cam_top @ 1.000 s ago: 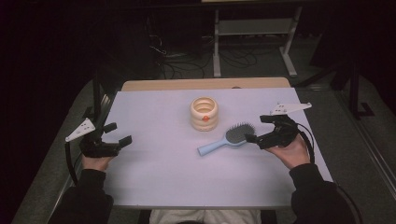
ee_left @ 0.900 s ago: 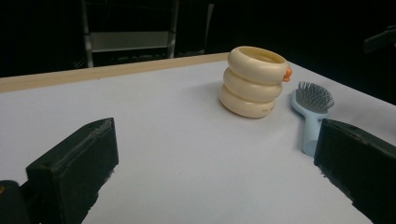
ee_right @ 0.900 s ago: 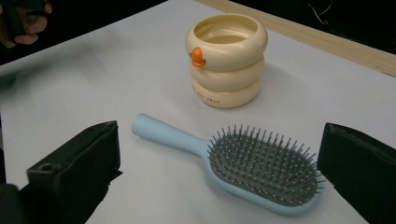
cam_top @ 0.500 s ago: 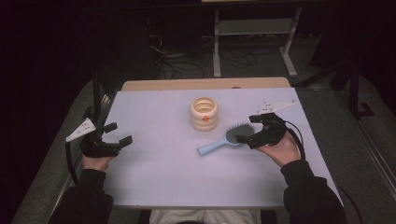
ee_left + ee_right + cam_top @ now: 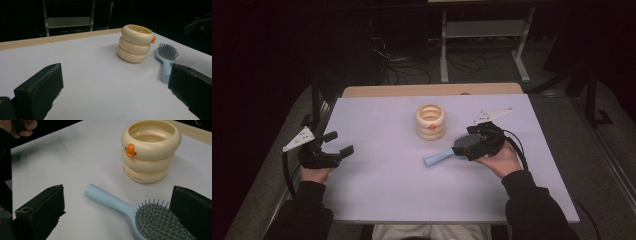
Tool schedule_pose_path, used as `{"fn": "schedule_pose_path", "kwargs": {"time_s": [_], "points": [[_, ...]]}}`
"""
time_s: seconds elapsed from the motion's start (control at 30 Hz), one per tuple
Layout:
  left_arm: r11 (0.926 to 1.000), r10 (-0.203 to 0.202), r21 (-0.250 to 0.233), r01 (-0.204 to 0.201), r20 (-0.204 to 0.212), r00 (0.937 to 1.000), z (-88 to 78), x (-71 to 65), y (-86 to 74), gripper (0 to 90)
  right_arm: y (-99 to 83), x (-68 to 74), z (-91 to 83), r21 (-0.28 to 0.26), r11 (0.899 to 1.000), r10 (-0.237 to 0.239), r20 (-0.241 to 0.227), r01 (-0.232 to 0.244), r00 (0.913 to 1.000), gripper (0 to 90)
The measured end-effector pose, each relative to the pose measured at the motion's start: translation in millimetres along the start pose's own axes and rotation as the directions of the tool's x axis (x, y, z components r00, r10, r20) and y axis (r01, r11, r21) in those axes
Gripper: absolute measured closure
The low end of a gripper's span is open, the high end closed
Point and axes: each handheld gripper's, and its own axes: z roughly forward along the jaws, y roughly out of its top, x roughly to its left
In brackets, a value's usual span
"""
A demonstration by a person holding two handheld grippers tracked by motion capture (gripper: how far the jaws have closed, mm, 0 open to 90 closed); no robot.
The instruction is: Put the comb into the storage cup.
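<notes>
A light blue hairbrush [image 5: 438, 158] lies on the white table, its handle pointing to the near left. Its bristled head [image 5: 160, 222] sits between the wide-apart jaws of my right gripper [image 5: 466, 145], which is open and hovers over it without closing. Just beyond stands a cream holder of three stacked rings [image 5: 430, 121] with an orange duck bill [image 5: 130, 150]. My left gripper [image 5: 339, 142] is open near the table's left edge, with nothing between its jaws. From the left gripper view, the holder [image 5: 136, 43] and the brush [image 5: 166, 57] lie ahead to the right.
The white table top [image 5: 387, 185] ends in a wooden strip [image 5: 412, 90] at the far edge. A metal shelf frame [image 5: 482, 30] and cables stand on the dark floor beyond. The person's left hand [image 5: 22, 126] appears at the far corner in the right gripper view.
My right gripper has moved left and settled over the brush head, jaws to either side. The left gripper, the brush and the holder have stayed put.
</notes>
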Motion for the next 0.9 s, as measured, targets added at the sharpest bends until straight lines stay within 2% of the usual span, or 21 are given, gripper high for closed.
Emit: {"fn": "schedule_pose_path", "kwargs": {"time_s": [0.17,0.4,0.63,0.83,0.9], "points": [[1.0,0.007,0.002,-0.007,0.003,1.0,-0.1,-0.8,0.5,0.0,1.1,2.4,7.4,0.012,1.0,-0.006,-0.01,0.006,0.9999,0.0],[1.0,0.005,0.001,-0.005,0.005,1.0,0.1,-0.6,0.5,0.0,1.9,2.7,12.3,0.025,1.0,-0.008,-0.029,0.009,0.9995,5.0],[1.0,0.008,0.002,-0.008,0.006,1.0,0.2,-0.7,0.6,0.0,4.0,3.5,20.8,0.063,0.998,-0.016,-0.039,0.018,0.9991,8.6],[1.0,0.008,0.003,-0.008,0.007,0.9999,0.5,-0.5,0.6,0.0,6.9,4.8,27.6,0.088,0.996,-0.021,-0.05,0.025,0.9985,13.6],[1.0,0.007,0.003,-0.007,0.007,1.0,0.4,-0.6,0.6,0.0,8.3,5.2,30.7,0.094,0.995,-0.02,-0.065,0.026,0.9977,20.6]]}}
